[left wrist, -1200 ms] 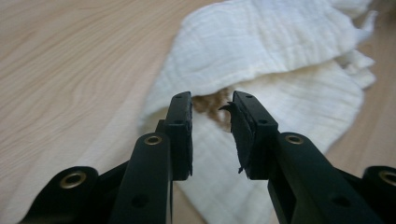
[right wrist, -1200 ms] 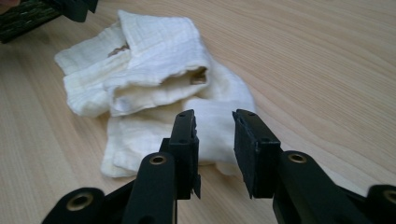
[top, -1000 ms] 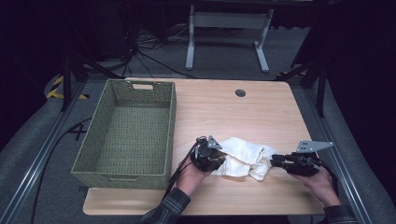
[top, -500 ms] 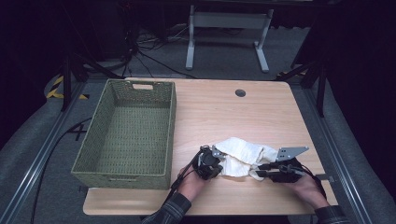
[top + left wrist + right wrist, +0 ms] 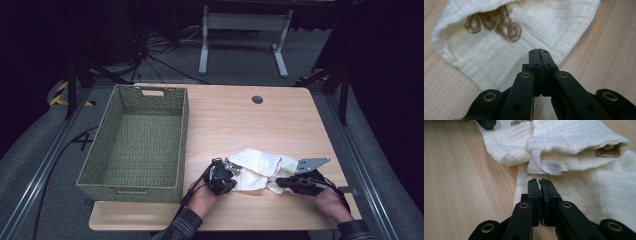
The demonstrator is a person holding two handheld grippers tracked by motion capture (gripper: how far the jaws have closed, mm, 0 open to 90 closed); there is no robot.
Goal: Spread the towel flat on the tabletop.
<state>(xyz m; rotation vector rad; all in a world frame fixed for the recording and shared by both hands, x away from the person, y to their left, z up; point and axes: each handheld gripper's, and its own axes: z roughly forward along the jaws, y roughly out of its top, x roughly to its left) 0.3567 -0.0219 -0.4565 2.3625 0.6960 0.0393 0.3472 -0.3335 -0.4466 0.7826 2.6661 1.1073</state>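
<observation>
cloth, cream with brown print, lies rumpled on the surface in the lower right of the high view, between the two hands. basket sits at left, well apart from the cloth, nothing in it.

left gripper at the cloth's left end. in the left gripper view the fingers are clenched together, and a thin edge of cloth looks pinched between them; fabric runs right up under the tips.

right gripper at the cloth's right end, low and near level with the surface. right gripper view: fingers have just been closing and now stand clamped, with a sliver of cloth seemingly caught between the pads. a folded hem and a white loop tag sit just above the tips.

judgement: a grip at each end suggests the aim is to lift and spread or fold the cloth, likely before it goes to the basket. both grips are on thin edges near the surface, so either could slip once the cloth is raised; the bunched middle may stay folded unless the hands pull apart.
</observation>
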